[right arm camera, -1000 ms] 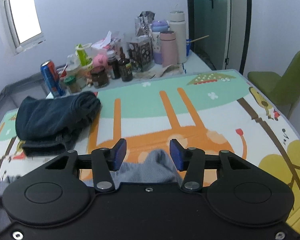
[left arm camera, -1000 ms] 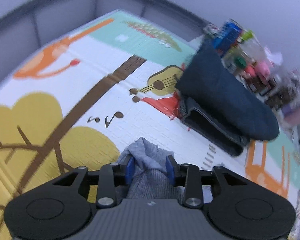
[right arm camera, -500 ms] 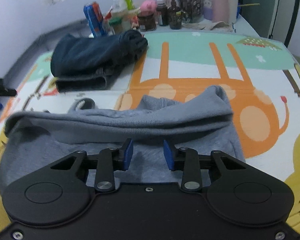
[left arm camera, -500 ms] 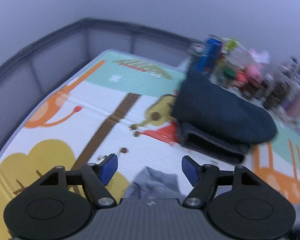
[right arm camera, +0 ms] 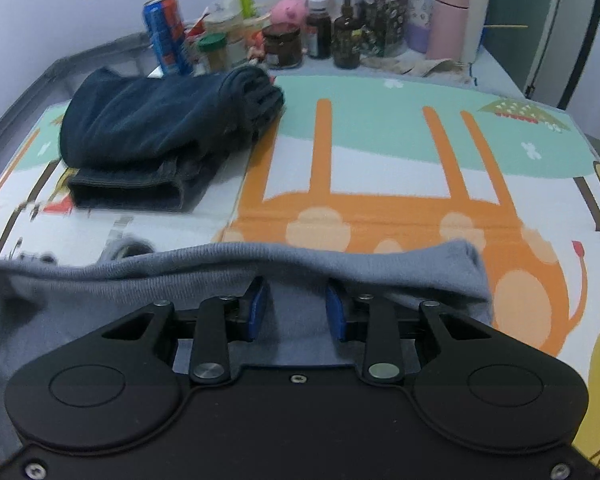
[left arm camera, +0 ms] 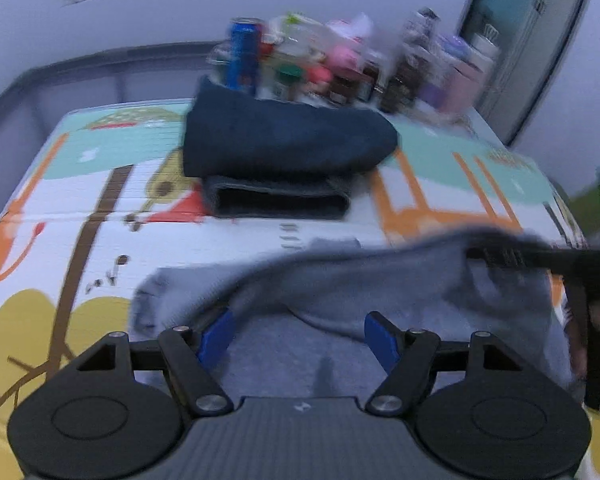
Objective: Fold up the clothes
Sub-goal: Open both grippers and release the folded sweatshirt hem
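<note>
Right gripper [right arm camera: 295, 312] jaws grasp the grey knit sweatshirt [right arm camera: 204, 276]; left gripper [left arm camera: 298, 334] jaws released, near the folded navy garments [left arm camera: 284, 140].

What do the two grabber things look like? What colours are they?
Both are black. The left gripper and right gripper each have two jointed finger arms with silver screws, bright blue fingertip pads, and two round discs on a wide body.

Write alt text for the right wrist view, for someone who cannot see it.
The right claw pinches a fold of a grey sweater that lies across the near edge of a cartoon play mat. Further back on the left sits a pile of folded dark clothes, with a blue can, jars and bottles crowded behind it.
</note>
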`<action>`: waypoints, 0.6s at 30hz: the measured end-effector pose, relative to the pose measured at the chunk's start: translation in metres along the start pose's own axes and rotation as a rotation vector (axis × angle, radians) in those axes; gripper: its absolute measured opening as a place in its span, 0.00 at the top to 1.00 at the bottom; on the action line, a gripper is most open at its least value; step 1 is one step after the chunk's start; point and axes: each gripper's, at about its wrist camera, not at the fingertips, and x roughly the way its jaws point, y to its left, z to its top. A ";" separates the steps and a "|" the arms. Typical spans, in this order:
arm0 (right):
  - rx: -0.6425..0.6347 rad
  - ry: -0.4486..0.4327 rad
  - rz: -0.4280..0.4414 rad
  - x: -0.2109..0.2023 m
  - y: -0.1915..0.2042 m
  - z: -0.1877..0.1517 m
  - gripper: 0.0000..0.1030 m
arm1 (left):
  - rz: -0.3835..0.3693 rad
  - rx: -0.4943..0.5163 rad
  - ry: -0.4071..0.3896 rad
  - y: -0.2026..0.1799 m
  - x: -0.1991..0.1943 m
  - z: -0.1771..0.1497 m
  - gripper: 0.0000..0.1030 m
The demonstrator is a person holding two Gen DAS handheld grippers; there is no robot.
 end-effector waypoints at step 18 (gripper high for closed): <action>0.054 -0.030 -0.035 -0.011 -0.031 0.000 0.71 | 0.222 -0.066 0.044 0.034 0.083 0.033 0.28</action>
